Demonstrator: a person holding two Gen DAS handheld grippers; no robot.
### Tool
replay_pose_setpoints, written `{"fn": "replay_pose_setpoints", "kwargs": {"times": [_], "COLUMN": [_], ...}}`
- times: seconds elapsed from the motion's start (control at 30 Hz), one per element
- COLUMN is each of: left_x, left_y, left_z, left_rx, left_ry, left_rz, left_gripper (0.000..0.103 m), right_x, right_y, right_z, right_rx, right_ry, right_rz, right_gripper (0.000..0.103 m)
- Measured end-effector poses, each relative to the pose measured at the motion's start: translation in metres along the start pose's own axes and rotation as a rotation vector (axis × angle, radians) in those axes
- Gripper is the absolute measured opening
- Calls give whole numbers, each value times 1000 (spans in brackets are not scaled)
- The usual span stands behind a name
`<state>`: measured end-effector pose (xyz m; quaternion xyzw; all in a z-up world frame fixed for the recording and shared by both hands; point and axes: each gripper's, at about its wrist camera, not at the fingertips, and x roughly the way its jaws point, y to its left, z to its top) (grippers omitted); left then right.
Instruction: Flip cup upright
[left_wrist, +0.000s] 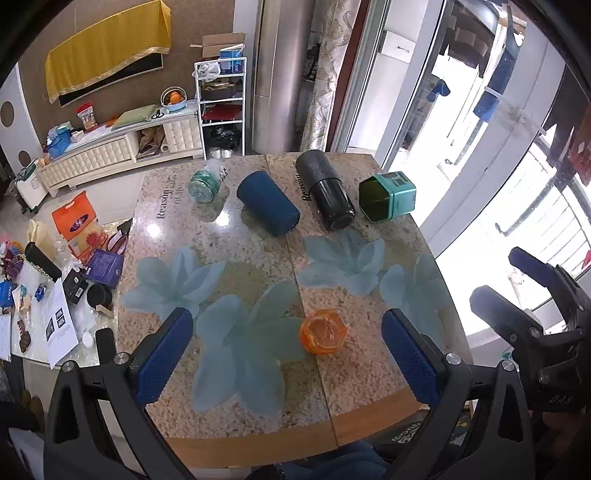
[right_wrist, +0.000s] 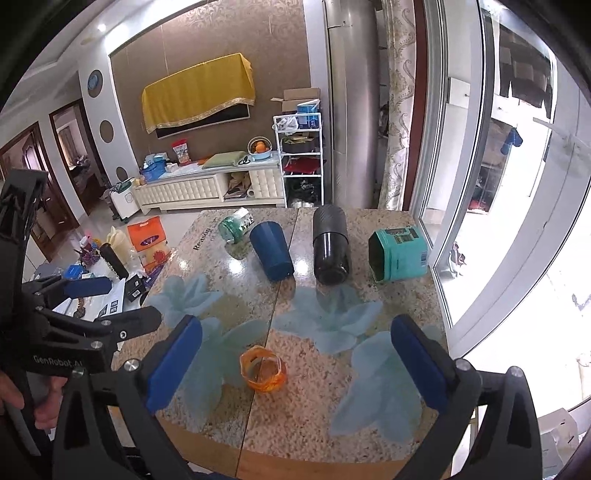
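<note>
A small orange glass cup (left_wrist: 324, 331) stands mouth up on the table near its front edge; it also shows in the right wrist view (right_wrist: 263, 372). A dark blue cup (left_wrist: 267, 208) lies on its side at the back; it also shows in the right wrist view (right_wrist: 271, 250). My left gripper (left_wrist: 288, 356) is open and empty, above the front of the table, with the orange cup between its fingers further ahead. My right gripper (right_wrist: 295, 365) is open and empty, framing the orange cup too.
Along the back of the table (left_wrist: 258, 424) lie a clear bottle with a teal cap (left_wrist: 203, 184), a black cylinder flask (left_wrist: 325, 190) and a teal hexagonal tin (left_wrist: 388, 197). A window stands to the right. Clutter covers a low table (left_wrist: 55, 314) at left.
</note>
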<state>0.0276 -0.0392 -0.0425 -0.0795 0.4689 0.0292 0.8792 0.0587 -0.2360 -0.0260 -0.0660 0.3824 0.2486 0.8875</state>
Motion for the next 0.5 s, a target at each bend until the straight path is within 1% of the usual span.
{"fn": "replay_pose_setpoints", "kwargs": {"times": [0.13,0.5], "left_x": [0,-1], "left_y": [4,8], "left_z": [0,2], "left_rx": [-1,-1], "left_ry": [-1,-7], "left_rz": [8,9], "left_gripper": [103,103], "right_x": [-1,7], "right_y": [3,7], "right_z": [1,0], "right_rx": [0,-7], "right_ry": [-12,8], "right_rz": [4,13], "right_gripper": [103,103]}}
